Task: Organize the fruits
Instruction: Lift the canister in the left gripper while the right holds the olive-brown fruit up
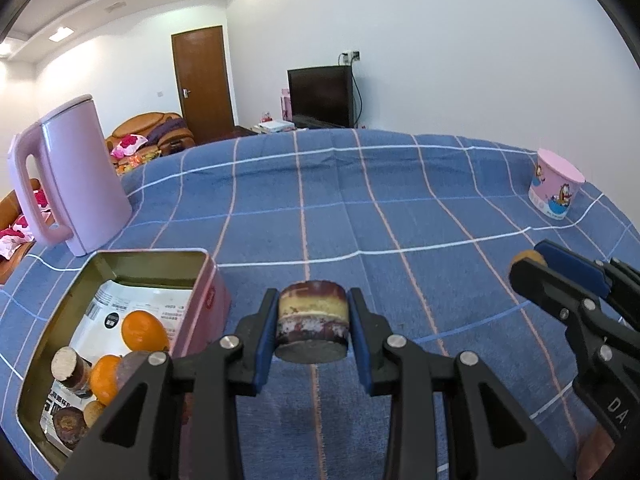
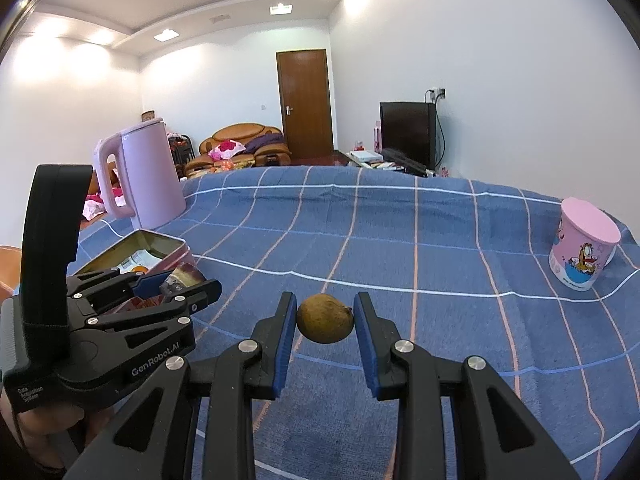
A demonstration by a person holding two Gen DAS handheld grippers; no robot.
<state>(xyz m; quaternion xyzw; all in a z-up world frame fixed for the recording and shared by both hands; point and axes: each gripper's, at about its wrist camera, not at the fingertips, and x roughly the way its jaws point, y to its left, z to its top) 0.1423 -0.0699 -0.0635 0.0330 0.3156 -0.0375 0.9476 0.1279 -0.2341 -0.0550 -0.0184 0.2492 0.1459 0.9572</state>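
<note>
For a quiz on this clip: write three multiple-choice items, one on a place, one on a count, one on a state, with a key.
1. Where is the kettle?
A. behind the tin
B. beside the cup
C. inside the tin

2. How many oranges show in the tin?
A. none
B. two
C. five

3. What does the right gripper do?
A. hangs open and empty
B. grips a round brown fruit
C. grips the cup

Key: 1 A, it stands past the tin's far corner. 2 B, two oranges lie on the paper inside. 3 B, the fruit sits between the blue pads above the cloth.
</note>
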